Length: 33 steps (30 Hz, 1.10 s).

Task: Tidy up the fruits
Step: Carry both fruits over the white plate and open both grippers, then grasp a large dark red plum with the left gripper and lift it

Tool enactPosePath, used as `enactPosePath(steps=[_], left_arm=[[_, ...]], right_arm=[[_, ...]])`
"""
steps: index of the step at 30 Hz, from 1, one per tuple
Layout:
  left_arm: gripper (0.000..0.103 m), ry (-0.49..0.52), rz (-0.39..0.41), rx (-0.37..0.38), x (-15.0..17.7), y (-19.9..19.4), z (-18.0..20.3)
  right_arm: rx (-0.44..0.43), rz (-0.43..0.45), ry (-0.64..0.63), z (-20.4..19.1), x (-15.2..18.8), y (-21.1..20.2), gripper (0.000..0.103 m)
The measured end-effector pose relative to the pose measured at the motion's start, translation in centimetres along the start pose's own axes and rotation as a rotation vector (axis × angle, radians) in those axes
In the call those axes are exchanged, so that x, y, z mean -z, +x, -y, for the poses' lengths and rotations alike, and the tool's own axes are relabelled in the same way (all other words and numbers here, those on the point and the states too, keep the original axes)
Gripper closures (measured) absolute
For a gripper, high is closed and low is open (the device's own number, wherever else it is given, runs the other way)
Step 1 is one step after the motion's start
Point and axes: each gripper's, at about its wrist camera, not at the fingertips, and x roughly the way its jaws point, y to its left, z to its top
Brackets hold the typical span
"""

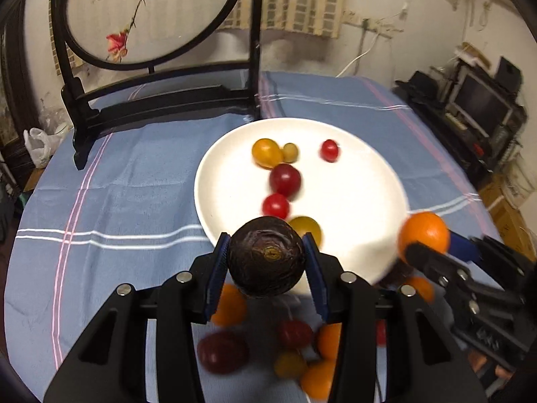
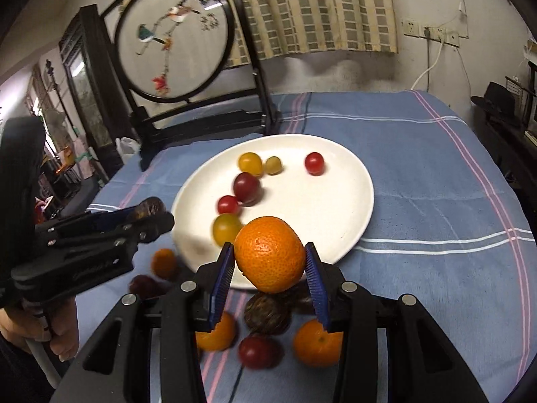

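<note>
My left gripper point(image 1: 266, 258) is shut on a dark purple passion fruit point(image 1: 266, 262), held over the near rim of the white plate point(image 1: 352, 201). My right gripper point(image 2: 270, 262) is shut on an orange mandarin point(image 2: 270, 255), held over the plate's point(image 2: 319, 208) near rim. The plate holds several cherry tomatoes, red point(image 1: 329, 150), dark red point(image 1: 285, 179) and yellow point(image 1: 266, 152). In the left wrist view the right gripper with its mandarin point(image 1: 424, 235) is at the right. In the right wrist view the left gripper point(image 2: 147, 218) is at the left.
Loose fruit lies on the blue cloth below the grippers: mandarins point(image 2: 317, 342), dark red tomatoes point(image 2: 258, 351), a passion fruit point(image 2: 266, 315). A black-framed round embroidered screen point(image 1: 151, 13) stands at the table's back left. Dark furniture point(image 1: 476, 107) is off the right edge.
</note>
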Motion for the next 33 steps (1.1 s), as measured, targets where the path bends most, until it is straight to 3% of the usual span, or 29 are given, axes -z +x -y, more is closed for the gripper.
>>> enactPosePath(steps=[4,7,9,14,20,33], left_arm=[[0.06,-0.011,-0.051,-0.015,-0.4,3.4,-0.2],[0.06,-0.022,-0.069,-0.016,-0.6,5.2,-0.4],[0.054,-0.038,-0.052,-0.021,-0.8,5.3,-0.7],[0.043,-0.006,0.01,-0.022,-0.5,3.6,-0.3],[0.03,-0.013,0.026,-0.007,1.7,0.8,-1.0],[0.026,-0.011,-0.018,-0.029,8.1,-1.6,-2.8]], right_arm=[[-0.009,-0.047,0.031,1.3,0.2,2.0,0.06],[-0.036,-0.037,0.051,1.9,0.0,2.2,0.059],[-0.064,-0.023,0.082,2.5,0.0,2.0,0.039],[-0.068,-0.019,0.095,2.8,0.1,1.4,0.039],[-0.071,-0.008,0.075,2.1,0.7,0.2,0.039],[-0.074,-0.019,0.09,2.4,4.5,-2.0,0.036]])
